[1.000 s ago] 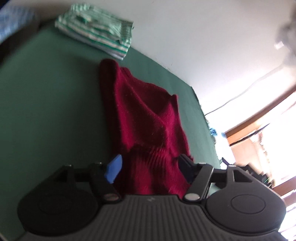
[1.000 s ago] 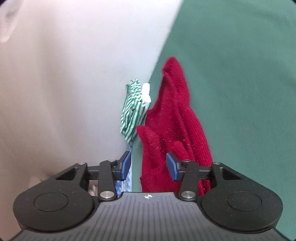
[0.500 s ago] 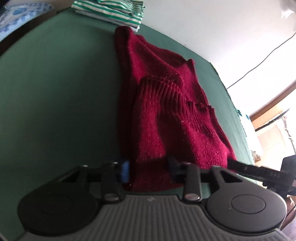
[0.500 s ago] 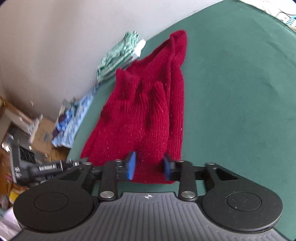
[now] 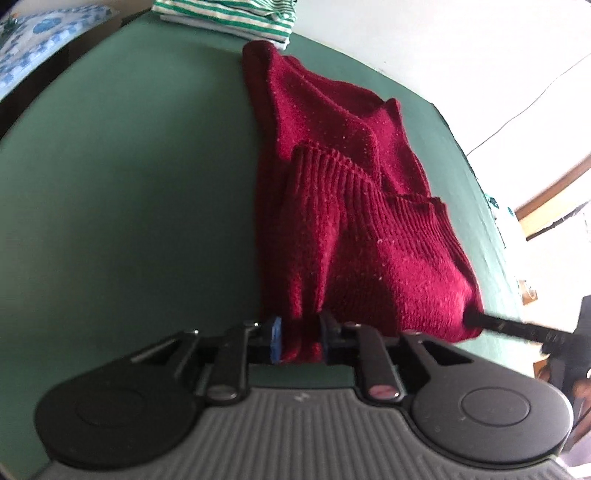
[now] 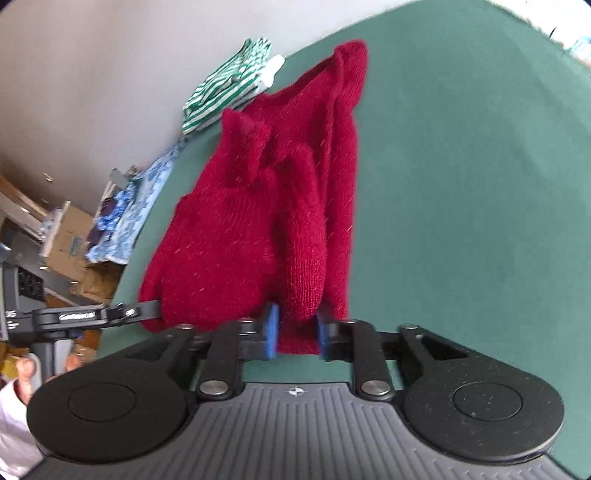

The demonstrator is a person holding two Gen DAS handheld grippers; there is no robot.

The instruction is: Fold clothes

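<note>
A dark red knitted sweater (image 5: pixel 351 206) lies folded lengthwise on the green table (image 5: pixel 129 203), its ribbed hem turned up over the body. My left gripper (image 5: pixel 300 338) is at the sweater's near edge, a thick fold of knit filling the gap between its blue pads while its jaws are opening. In the right wrist view the sweater (image 6: pixel 258 206) stretches away from my right gripper (image 6: pixel 295 334), which also has a fold packed between its pads, jaws opening. Each gripper's finger shows in the other's view, at the neighbouring corner of the same edge.
A folded green-and-white striped garment (image 5: pixel 236 14) sits at the table's far edge just beyond the sweater. A blue patterned cloth (image 6: pixel 129 206) and cardboard boxes (image 6: pixel 70 236) lie off the table's side. A person's hand (image 6: pixel 26 373) holds the left gripper. White wall behind.
Both grippers came down to the sweater's near edge and their jaws drew in around folds of it. The right view rolled, and the sweater's upper layer now lies over the lower.
</note>
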